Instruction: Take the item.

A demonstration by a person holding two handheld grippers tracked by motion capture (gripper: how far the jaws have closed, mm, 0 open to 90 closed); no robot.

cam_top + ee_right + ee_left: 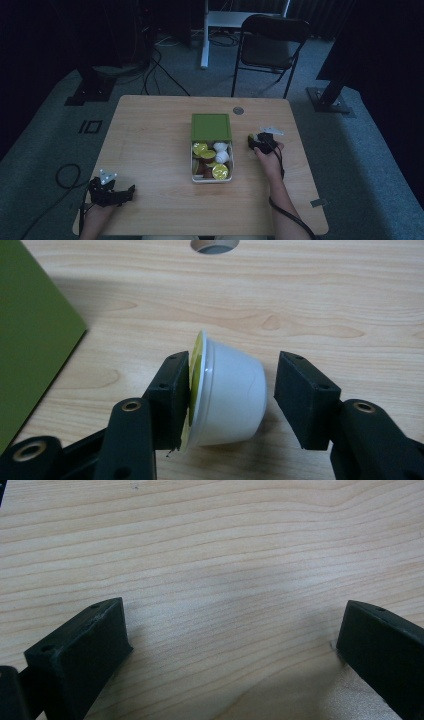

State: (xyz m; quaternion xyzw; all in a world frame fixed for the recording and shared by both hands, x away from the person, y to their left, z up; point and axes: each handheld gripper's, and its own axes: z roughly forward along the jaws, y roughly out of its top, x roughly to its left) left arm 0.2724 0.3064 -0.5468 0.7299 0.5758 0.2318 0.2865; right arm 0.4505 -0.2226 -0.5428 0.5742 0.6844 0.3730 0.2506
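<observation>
The right gripper [231,400] stood open around a small white cup [227,392] lying on its side on the table [150,150], right of the green-lidded box [211,127]; no writing was legible. The left gripper [235,645] gaped, empty.

We see a wooden desk [150,150] with a round cable hole [238,110] near its far edge. A green lid [211,126] lies flat at the middle, touching the far end of an open box [192,170] of small cups. Beyond the far edge stands a dark folding chair [270,47], and cables [160,70] trail over the grey floor.
</observation>
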